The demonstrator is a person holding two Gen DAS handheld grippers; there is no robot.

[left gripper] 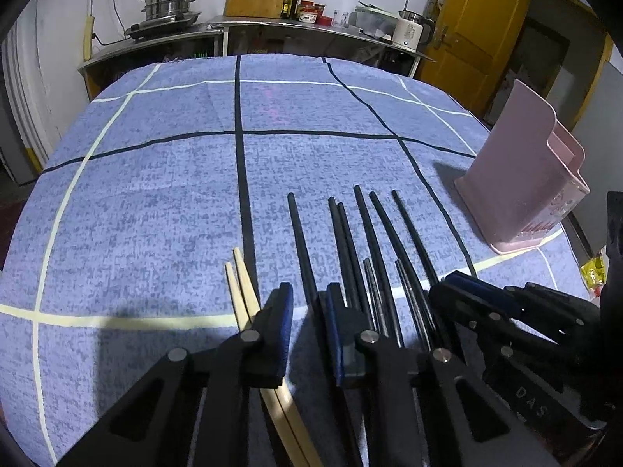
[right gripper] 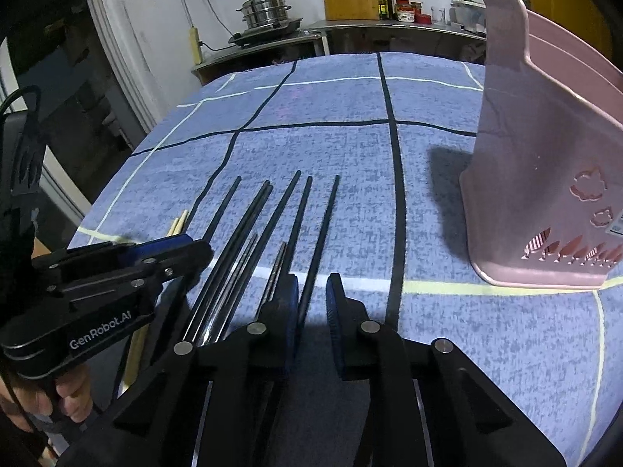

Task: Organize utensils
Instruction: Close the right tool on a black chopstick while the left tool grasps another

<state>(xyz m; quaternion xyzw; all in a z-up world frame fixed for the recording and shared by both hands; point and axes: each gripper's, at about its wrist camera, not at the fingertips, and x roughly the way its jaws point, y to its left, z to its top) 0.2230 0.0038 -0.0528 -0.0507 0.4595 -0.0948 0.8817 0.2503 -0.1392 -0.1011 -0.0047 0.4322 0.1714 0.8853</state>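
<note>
Both grippers open: left gripper [left gripper: 307,303] and right gripper [right gripper: 313,292] each straddle a black chopstick [right gripper: 317,233] near table's front edge. Thin, stiff, slippery; I'd pinch mid-shaft. Pink holder [right gripper: 545,179] right.

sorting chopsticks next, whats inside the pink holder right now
Cannot tell: the pink holder shows only its outer walls and cutouts in both views; nothing pokes above its rim, but the interior is hidden.
</note>
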